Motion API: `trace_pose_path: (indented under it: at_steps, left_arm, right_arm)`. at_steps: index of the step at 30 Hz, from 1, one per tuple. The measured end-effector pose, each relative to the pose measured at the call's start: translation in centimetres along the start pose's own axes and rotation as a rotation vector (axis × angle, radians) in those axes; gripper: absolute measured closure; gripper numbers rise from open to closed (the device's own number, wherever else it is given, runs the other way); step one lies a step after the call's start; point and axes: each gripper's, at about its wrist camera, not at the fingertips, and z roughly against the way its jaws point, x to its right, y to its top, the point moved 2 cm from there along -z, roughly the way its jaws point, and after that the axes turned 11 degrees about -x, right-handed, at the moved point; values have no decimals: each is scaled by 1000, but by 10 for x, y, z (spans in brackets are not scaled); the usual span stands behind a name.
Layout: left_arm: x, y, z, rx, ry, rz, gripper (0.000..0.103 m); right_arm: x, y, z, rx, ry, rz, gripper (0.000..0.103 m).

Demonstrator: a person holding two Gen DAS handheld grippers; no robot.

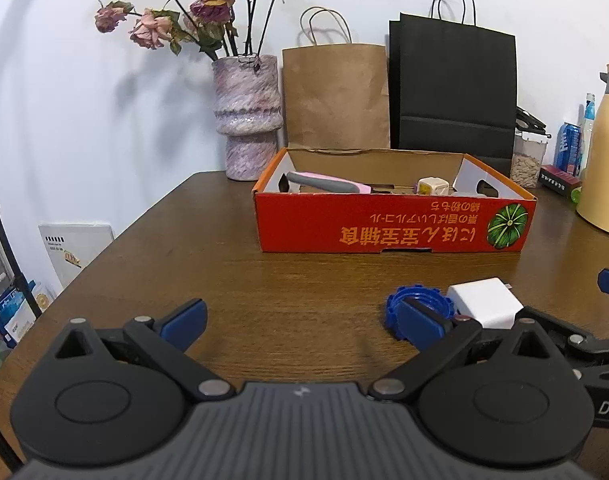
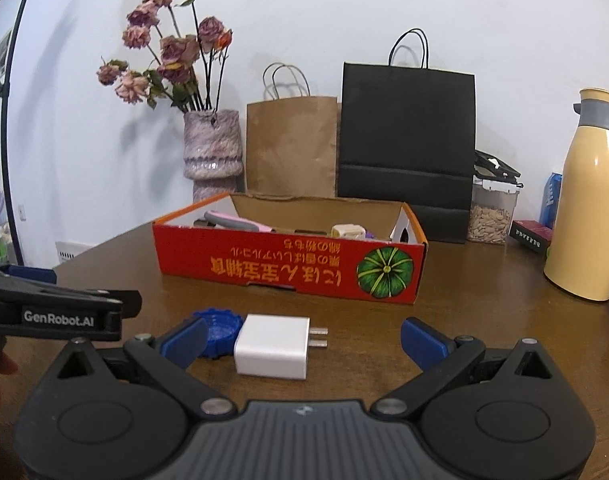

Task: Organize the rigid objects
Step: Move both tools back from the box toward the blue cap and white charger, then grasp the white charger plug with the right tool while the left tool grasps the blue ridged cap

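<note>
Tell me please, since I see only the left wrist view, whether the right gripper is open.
Observer: Yes, the right gripper is open and holds nothing.
Operator: Thank you. Where does the charger lie relative to it?
Observer: The charger lies between its fingers, nearer the left one, not gripped.
Operator: And which way do the prongs face?
Observer: The two prongs point toward the right finger.

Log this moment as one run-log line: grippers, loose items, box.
left gripper open, empty | right gripper open, around white charger | blue cap beside charger on table | red box holds pink-grey tool
</note>
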Motion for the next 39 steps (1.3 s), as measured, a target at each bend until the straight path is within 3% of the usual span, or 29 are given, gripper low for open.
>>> trace_pose_path:
  at_steps: [21,32,35,36,39]
  left_arm:
    - [-12,0,-6,-29,3,22,0]
    - [-12,0,-10,-40,-5,31,0]
    - [-12,0,-12,-46,2,31,0]
    - [-12,0,-13,-48,5,32,0]
    - [-11,0,-14,-50,9,34,0]
  right_arm:
    - [-16,13,-66,-233,-83,21,3]
    - [-6,21,-86,-278,8,-39,22]
    - [-7,23,-87,-265,37,-25,37]
    - [-7,23,-87,-261,38,-21,54]
    - [-6,24,-85,-250,50,-25,54]
